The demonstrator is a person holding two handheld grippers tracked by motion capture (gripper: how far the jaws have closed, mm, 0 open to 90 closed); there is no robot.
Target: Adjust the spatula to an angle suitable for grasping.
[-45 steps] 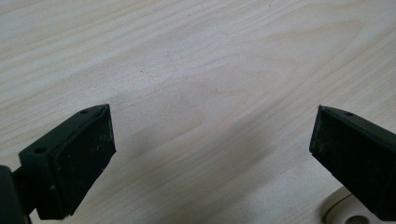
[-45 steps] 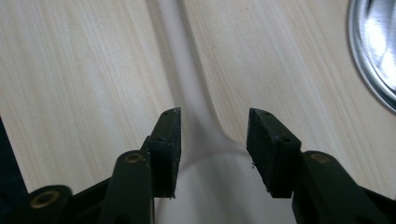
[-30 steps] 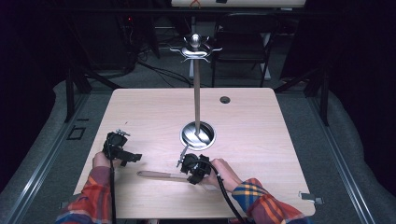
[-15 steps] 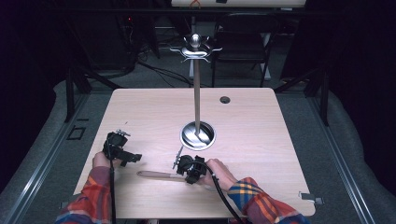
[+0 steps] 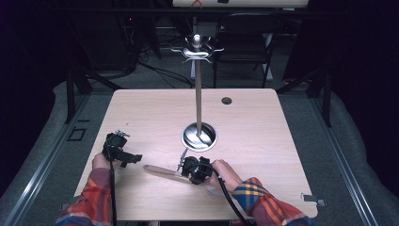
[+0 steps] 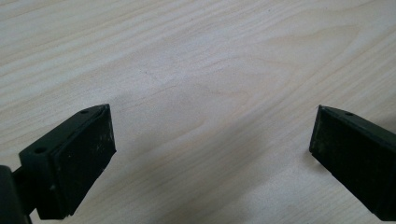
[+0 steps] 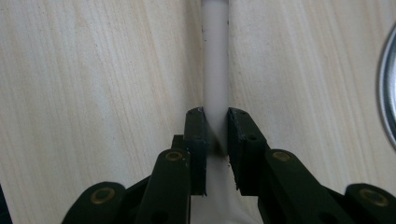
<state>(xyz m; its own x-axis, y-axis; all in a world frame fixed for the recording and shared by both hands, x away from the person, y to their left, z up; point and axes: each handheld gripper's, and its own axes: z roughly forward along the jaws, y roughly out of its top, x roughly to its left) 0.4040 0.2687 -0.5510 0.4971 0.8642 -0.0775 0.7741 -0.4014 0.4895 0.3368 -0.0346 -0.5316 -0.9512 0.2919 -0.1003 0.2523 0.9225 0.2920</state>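
Note:
A pale, long-handled utensil [image 5: 157, 170] lies flat on the wooden table [image 5: 263, 141], near its front edge. My right gripper [image 5: 187, 173] has just been closing and is now shut on the handle [image 7: 215, 60], with both pads pressing its sides. In the right gripper view the handle runs straight away from the jaws [image 7: 215, 116] and widens beneath them. A tall metal stand [image 5: 198, 94] with hooks on top rises from a round shiny base [image 5: 199, 136] just beyond the right gripper. My left gripper [image 5: 128, 156] stands open over bare wood at the table's left, and nothing lies between its pads [image 6: 212, 126].
The stand's base rim [image 7: 390, 93] lies close to the right of the held handle. A small dark cable hole [image 5: 227, 100] sits near the table's far edge. A chair [image 5: 244, 42] stands behind the table. Bare wood stretches across the right half and the far left.
The right gripper's jaws have closed onto the utensil's handle, and the hand has shifted slightly left. The left gripper has stayed put.

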